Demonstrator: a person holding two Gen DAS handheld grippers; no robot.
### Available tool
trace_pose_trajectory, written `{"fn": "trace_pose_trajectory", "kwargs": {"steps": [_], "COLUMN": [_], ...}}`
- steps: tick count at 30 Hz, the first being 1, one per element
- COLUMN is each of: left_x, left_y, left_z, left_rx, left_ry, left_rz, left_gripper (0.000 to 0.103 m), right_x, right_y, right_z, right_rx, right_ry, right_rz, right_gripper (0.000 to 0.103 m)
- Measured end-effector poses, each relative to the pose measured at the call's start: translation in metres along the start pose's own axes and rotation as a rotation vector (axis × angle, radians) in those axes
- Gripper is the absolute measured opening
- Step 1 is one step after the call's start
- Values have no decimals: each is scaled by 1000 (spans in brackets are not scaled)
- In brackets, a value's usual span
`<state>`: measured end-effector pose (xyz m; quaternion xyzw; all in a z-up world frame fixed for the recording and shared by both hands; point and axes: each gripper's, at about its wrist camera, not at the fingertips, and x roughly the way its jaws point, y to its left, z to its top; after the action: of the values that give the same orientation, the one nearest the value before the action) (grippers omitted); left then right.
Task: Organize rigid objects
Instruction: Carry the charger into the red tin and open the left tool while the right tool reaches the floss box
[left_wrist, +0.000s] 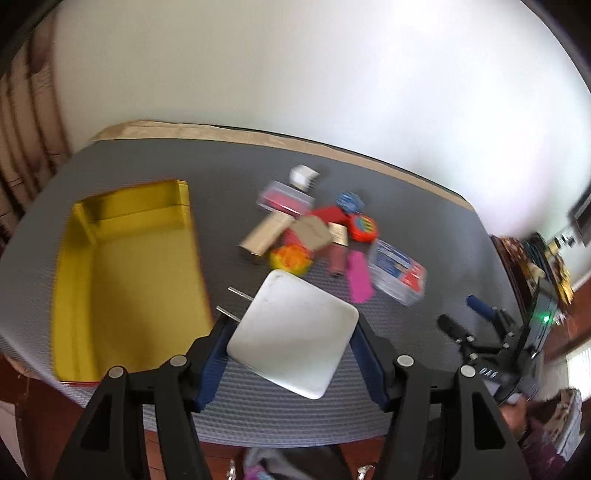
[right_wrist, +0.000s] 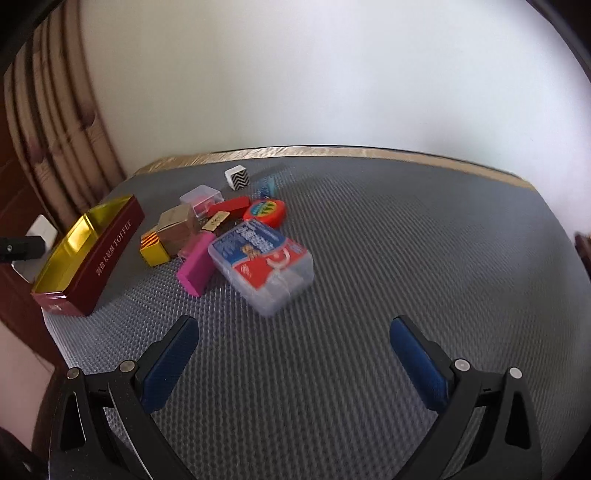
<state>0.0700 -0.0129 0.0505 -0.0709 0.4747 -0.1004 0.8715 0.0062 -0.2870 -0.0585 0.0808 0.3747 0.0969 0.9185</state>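
- Left wrist view: the grey ribbed mat (left_wrist: 424, 236) spreads ahead of and under both grippers.
- The toffee tin (left_wrist: 122, 273), open with a gold lining and dark red outside, lies ahead and to the left of the left gripper (left_wrist: 293, 328); from the right gripper (right_wrist: 295, 354) it sits far to the left.
- The white plug adapter (left_wrist: 295, 328) is pinched between the left gripper's blue pads, its two metal prongs (left_wrist: 236, 302) pointing up and left toward the tin.
- The clear plastic box (right_wrist: 264, 264) with a blue and red label lies just ahead of the right gripper, left of centre.
- The pink block (right_wrist: 195, 267) lies beside that box, on its left.
- The tan carton (right_wrist: 177, 227), gold box (right_wrist: 153, 251), red round case (right_wrist: 266, 212) and zigzag-patterned cube (right_wrist: 237, 177) crowd together farther ahead.
- The right gripper hangs over bare mat, fingers spread wide and holding nothing.
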Motion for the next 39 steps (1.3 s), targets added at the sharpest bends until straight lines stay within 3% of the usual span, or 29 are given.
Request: {"fn": "trace_pose_trajectory", "kwargs": {"steps": [3,8,13,23,39], "left_x": [0,6,24,75,118], "left_y": [24,64,103,153,177], "left_z": [9,23,40,69,82], "left_rx": [-22,-59,-109,-134,-112], "left_ry": [-4,4,26,93,165], "left_rz": [26,103,148,229,312], "left_gripper": [64,64,64,64,65], "right_x": [20,43,60,107,144], "right_y": [11,41,46,45,50], "right_z": [18,39,58,71,76], "right_rx": [-102,-371,-461,-525,-558], "right_ry": [83,139,184,362,434], "right_rz": [57,-2,-14,6,20], "right_gripper": [103,103,103,103,96]}}
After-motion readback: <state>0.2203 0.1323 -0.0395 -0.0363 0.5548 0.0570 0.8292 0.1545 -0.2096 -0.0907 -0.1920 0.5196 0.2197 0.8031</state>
